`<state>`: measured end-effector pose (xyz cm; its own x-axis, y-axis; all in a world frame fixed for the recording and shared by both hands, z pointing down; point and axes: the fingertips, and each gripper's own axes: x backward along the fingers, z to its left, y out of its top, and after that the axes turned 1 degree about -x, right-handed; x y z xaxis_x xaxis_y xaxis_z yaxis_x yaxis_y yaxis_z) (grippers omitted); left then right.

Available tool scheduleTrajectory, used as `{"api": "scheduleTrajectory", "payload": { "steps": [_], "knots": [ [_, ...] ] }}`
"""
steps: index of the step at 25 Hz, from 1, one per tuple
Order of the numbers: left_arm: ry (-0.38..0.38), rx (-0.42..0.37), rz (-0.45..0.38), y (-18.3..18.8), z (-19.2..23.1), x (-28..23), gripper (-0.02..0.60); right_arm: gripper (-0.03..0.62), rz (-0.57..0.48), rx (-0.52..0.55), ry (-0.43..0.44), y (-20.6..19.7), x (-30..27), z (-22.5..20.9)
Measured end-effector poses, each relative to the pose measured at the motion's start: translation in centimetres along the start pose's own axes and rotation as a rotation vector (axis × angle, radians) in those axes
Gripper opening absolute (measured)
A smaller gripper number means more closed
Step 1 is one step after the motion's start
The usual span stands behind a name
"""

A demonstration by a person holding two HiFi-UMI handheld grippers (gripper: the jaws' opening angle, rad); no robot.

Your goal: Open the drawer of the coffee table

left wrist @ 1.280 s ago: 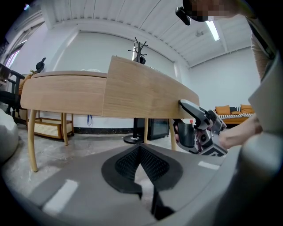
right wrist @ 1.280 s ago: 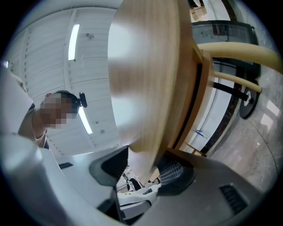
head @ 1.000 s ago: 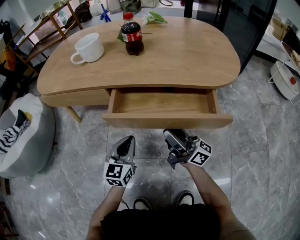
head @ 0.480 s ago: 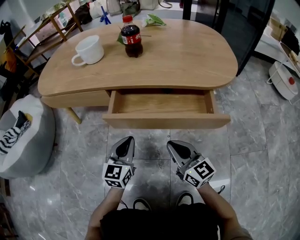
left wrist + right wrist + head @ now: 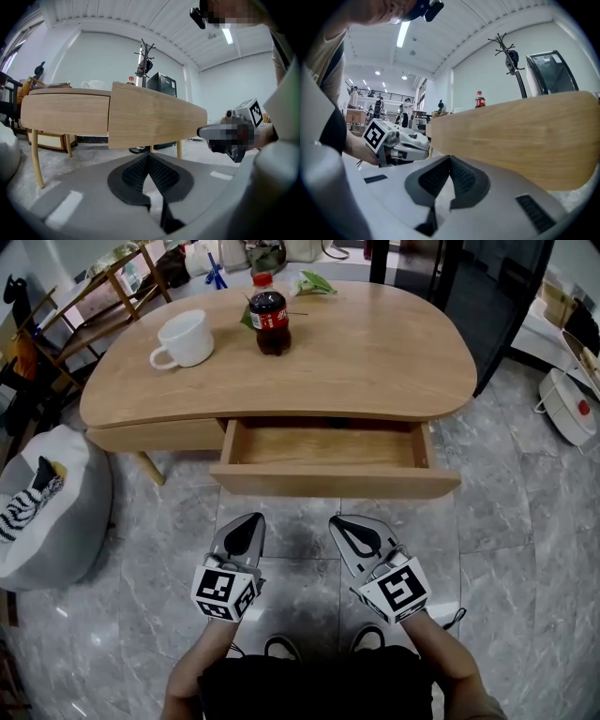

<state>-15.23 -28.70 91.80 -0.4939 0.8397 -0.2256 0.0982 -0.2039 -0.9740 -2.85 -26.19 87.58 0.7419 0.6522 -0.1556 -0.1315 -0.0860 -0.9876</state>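
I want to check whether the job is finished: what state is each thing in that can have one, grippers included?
Light wooden coffee-table drawer: pulled open, visible part empty.
Dark cola bottle with red cap: upright, capped, on the wooden tabletop.
White ceramic mug: upright on the tabletop.
Left gripper: shut, empty, clear of the drawer front.
Right gripper: shut, empty, clear of the drawer front.
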Motion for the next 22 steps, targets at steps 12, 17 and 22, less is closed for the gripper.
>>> {"api": "scheduleTrajectory", "payload": {
  "steps": [12,17,22],
  "knots": [
    [0.024,-0.039,-0.021,5.5,1.5,1.5,0.006,0.006,-0.062,0.083,-0.051,9.1,0.7,-1.5],
    [0.044,0.003,0.014,6.3,1.7,2.2,0.006,0.006,-0.07,0.067,-0.087,11.8,0.9,-2.4],
    [0.056,0.022,0.049,10.5,1.8,3.5,0.006,0.006,-0.031,0.031,-0.103,15.9,0.7,-3.8]
  ]
}}
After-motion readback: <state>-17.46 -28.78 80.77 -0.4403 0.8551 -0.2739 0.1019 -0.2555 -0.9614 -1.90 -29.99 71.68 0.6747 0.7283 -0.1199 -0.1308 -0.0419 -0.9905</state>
